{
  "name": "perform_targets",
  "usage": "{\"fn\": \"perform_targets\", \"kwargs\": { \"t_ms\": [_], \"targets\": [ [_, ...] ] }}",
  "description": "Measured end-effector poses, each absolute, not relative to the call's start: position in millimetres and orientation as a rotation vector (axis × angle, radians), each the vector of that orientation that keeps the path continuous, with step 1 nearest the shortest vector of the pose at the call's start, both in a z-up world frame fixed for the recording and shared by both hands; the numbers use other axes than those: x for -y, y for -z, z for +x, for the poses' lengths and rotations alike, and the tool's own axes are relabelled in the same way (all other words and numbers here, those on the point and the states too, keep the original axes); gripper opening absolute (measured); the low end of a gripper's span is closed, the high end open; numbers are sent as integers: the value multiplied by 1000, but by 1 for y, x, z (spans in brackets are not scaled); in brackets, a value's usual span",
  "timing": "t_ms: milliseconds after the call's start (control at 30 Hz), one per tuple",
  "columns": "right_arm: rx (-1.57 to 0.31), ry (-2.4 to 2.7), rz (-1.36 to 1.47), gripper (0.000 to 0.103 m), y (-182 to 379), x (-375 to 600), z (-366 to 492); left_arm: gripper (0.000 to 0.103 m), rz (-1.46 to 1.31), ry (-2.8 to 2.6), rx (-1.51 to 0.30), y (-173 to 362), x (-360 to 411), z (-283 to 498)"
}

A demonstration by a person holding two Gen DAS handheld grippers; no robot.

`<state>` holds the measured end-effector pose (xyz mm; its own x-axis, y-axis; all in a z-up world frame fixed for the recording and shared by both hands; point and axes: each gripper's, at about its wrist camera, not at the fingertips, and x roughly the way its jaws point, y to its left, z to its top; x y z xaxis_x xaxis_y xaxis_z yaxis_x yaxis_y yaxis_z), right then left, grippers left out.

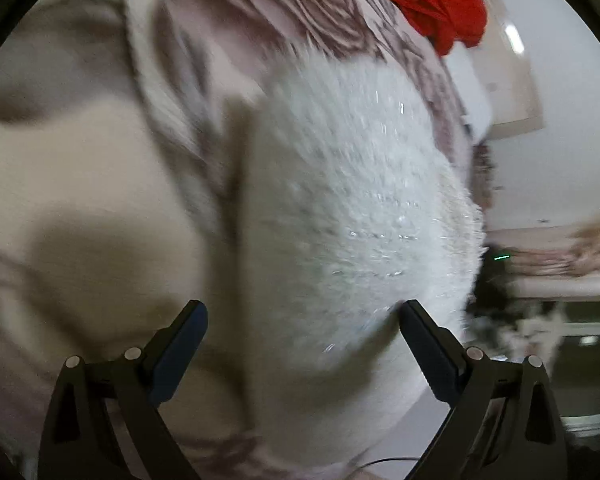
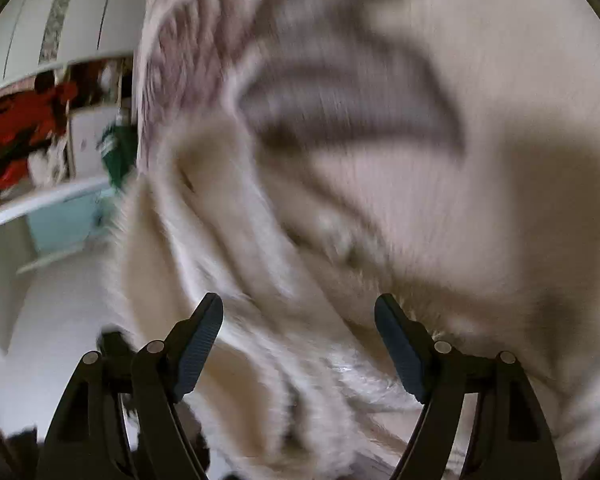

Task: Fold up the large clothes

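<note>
A white fuzzy garment (image 1: 356, 208) lies on a rose-patterned bedspread (image 1: 300, 12), next to a cream fabric mass (image 1: 80, 184). My left gripper (image 1: 302, 312) is open, its jaws wide apart, just above the fuzzy garment's near edge and holding nothing. In the right wrist view the cream fuzzy fabric (image 2: 380, 200) fills the frame in blurred folds. My right gripper (image 2: 298, 308) is open just over these folds, empty. Both views are motion-blurred.
A red garment (image 1: 440, 0) lies at the far end of the bedspread. A white wall and a low shelf (image 1: 552, 256) stand to the right. In the right wrist view a white cabinet (image 2: 60, 20), red items (image 2: 24, 132) and pale floor (image 2: 60, 320) are at left.
</note>
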<state>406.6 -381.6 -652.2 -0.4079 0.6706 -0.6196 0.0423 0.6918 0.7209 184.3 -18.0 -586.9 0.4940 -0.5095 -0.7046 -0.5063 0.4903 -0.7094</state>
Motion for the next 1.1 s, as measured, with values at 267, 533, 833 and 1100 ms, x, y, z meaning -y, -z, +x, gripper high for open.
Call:
{"fn": "perform_targets", "kwargs": {
  "t_ms": [267,533,833,1100],
  "targets": [
    [-1819,-821,714,71,683,368,384,61,-1041,23,-1039,570,4,221],
    [-1909,-728,832,59,678,342,301,71,-824,132,-1223,582,-30,273],
    [-1774,-753,799,86,693,336,321,93,-994,227,-1223,608,-40,255],
    [-1793,-961,844,82,722,261,337,79,-930,262,-1144,588,-28,269]
  ]
}}
